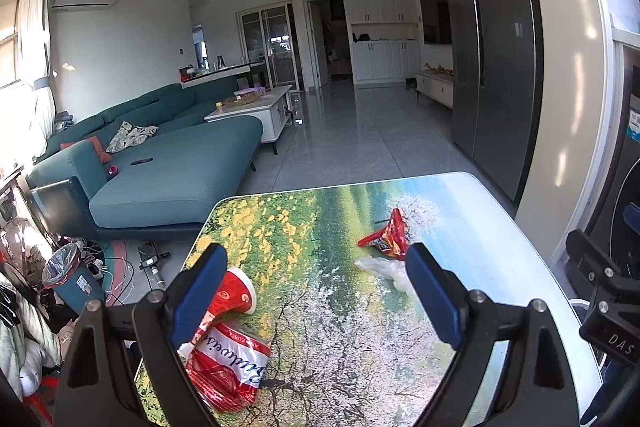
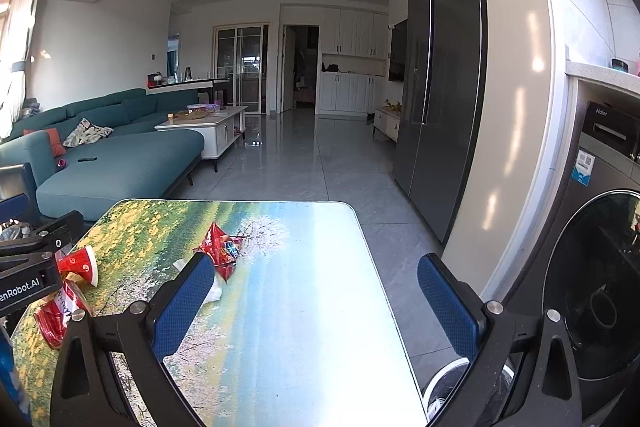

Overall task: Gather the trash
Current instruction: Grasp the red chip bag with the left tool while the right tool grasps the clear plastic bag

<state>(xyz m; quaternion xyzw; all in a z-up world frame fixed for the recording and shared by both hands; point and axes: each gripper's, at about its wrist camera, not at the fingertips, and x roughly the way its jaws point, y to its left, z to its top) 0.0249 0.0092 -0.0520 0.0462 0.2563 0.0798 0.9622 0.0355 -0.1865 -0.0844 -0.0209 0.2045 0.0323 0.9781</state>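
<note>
A red paper cup (image 1: pixel 239 291) lies on its side on the picture-printed table (image 1: pixel 328 327), beside a crushed red Budweiser can (image 1: pixel 230 363). A red snack wrapper (image 1: pixel 387 237) and a clear plastic bag (image 1: pixel 384 269) lie further back. My left gripper (image 1: pixel 316 287) is open and empty above the table, its left finger over the cup and can. My right gripper (image 2: pixel 316 291) is open and empty over the table's right part. The wrapper (image 2: pixel 221 247), the cup (image 2: pixel 80 263) and the can (image 2: pixel 56 315) also show in the right wrist view.
A lined blue bin (image 1: pixel 72 277) stands on the floor left of the table among cables. A white bin (image 2: pixel 452 383) sits at the table's right. A teal sofa (image 1: pixel 160 163), a dark fridge (image 1: pixel 496 39) and a washing machine (image 2: pixel 600 267) surround the table.
</note>
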